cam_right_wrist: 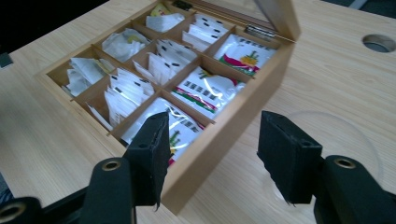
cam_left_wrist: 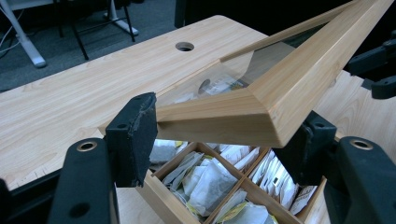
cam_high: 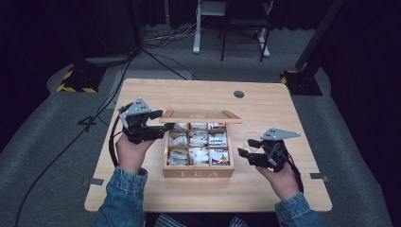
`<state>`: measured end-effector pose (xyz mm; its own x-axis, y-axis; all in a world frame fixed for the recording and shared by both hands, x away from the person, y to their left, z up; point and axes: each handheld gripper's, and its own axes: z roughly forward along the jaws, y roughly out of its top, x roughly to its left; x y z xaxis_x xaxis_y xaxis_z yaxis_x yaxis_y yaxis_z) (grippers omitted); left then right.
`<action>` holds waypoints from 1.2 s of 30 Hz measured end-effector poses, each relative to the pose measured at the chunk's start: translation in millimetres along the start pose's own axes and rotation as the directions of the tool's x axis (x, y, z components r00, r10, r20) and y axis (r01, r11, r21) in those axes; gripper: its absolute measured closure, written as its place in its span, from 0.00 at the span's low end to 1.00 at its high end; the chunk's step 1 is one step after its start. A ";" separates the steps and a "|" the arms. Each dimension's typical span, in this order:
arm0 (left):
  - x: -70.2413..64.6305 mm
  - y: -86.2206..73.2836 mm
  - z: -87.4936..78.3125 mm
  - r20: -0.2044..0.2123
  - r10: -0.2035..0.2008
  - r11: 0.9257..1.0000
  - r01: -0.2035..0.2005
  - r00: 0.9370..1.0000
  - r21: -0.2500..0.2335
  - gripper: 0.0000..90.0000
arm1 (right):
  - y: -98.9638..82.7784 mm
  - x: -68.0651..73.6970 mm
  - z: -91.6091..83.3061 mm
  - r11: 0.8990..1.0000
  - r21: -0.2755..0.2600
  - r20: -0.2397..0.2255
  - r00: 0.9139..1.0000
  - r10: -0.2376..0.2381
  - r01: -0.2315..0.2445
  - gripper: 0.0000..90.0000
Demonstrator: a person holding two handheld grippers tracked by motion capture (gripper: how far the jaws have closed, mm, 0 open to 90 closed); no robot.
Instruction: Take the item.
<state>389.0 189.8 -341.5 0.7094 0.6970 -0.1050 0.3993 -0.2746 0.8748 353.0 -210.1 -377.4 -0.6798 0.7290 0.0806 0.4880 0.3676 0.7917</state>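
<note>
light wooden nine-compartment tea box (cam_high: 198,171) mid-table between both hands, packets (cam_right_wrist: 205,91) inside; glass-paned wooden lid (cam_left_wrist: 261,105) propped up, hinged at far side. left gripper (cam_left_wrist: 219,140) clamped on lid's left front corner, jaws partly closed on frame. right gripper (cam_high: 247,147) just right of box, nearer the packets, jaws apart, empty, box's near corner btwn them in right gripper view.
</note>
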 end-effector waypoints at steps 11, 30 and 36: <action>5.9 3.8 0.9 0.021 -0.009 1.000 0.009 1.000 -0.009 0.40 | 18.8 25.9 32.3 0.998 0.037 -0.053 0.997 -0.057 0.059 0.49; 2.7 1.3 3.6 -0.008 -0.003 1.000 0.003 1.000 -0.010 0.40 | 45.3 68.3 86.0 0.993 0.039 -0.188 0.977 -0.106 0.115 0.53; 3.6 1.4 3.4 -0.003 -0.003 1.000 0.003 1.000 -0.011 0.39 | 49.8 86.8 102.4 0.983 0.049 -0.202 0.965 -0.166 0.179 0.53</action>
<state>394.0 189.6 -342.2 0.7067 0.6995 -0.1065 0.3952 -0.2654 0.8794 374.4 -69.4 -393.0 -0.8477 0.5260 0.0692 0.3848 0.5199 0.7627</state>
